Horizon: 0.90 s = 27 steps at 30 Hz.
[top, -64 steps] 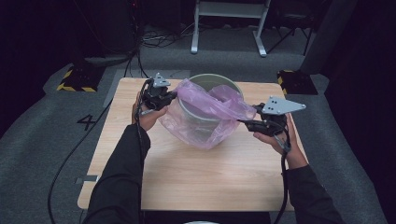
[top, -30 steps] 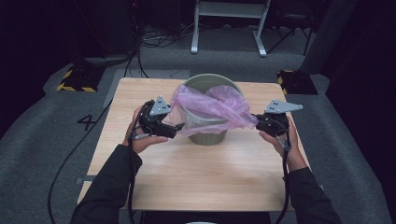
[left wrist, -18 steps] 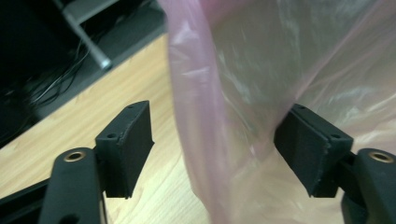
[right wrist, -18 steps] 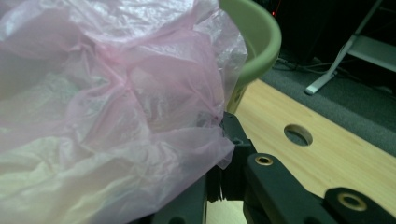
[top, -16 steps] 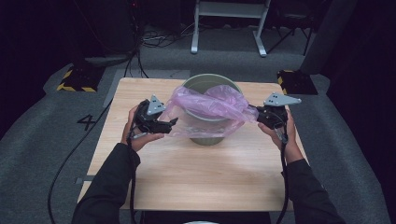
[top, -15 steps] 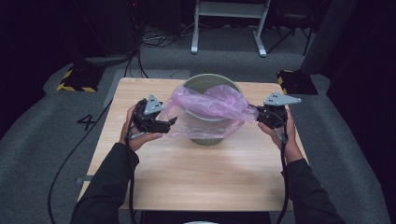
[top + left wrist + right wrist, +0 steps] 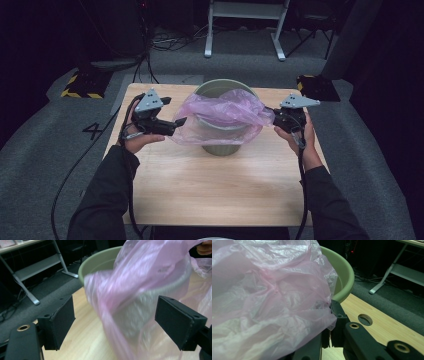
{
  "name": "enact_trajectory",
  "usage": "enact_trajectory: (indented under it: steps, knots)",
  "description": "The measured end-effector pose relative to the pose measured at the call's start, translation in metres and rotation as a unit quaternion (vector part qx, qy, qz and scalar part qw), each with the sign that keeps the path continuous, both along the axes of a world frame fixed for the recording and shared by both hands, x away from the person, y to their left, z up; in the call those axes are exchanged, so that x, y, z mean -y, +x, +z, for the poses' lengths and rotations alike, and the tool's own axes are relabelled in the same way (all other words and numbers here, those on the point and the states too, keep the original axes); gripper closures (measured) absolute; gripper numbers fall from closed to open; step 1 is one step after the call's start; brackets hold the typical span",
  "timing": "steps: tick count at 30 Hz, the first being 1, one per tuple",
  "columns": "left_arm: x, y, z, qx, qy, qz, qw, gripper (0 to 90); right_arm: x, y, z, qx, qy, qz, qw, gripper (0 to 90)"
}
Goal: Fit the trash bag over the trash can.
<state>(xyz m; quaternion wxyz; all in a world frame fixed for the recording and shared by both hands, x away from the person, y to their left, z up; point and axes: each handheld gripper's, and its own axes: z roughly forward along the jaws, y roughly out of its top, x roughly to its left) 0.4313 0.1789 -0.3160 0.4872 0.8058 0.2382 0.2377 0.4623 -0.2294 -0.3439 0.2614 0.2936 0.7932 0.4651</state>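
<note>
A pale green bin (image 7: 222,147) stands on the wooden table (image 7: 210,190) with a thin pink plastic bag (image 7: 220,112) draped over its mouth and front. My left gripper (image 7: 176,123) is at the bag's left edge. Its jaws have just been opening and stand wide apart. In the left gripper view the bag (image 7: 140,277) hangs loose between them, and neither pad of the left gripper (image 7: 117,322) presses it. My right gripper (image 7: 273,118) is shut on the bag's right edge. In the right gripper view the bunched bag (image 7: 269,302) covers the right gripper (image 7: 332,322).
The bin's rim (image 7: 342,275) curves just behind the right jaws. A round hole (image 7: 365,319) is cut in the tabletop beside them. Grey carpet (image 7: 380,165) surrounds the table. A white metal frame (image 7: 245,15) stands on the floor beyond the far edge.
The left gripper has risen and drawn slightly left, and its jaws have spread off the bag's edge. The bag's left side now sags. The right gripper has stayed put, still clamped.
</note>
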Motion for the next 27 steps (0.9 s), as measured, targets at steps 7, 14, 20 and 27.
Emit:
enact_trajectory:
  steps: [7,14,20,27]
  knots:
    - [0.032,0.035,0.008,-0.011,0.033,-0.005,0.9994,26.1,-0.003,0.012,0.004,-0.004,-0.012,-0.001,0.9999,87.6]
    - [0.049,0.066,0.001,-0.041,0.038,-0.016,0.9983,38.5,-0.004,0.022,0.007,-0.003,-0.018,0.007,0.9998,86.7]
    - [0.052,0.078,-0.008,-0.028,0.076,0.023,0.9965,77.1,-0.005,0.025,0.007,-0.004,-0.026,0.007,0.9996,86.9]
    - [0.041,0.089,-0.014,-0.024,0.031,0.06,0.9974,89.3,-0.005,0.033,0.006,-0.009,-0.032,-0.002,0.9995,87.1]
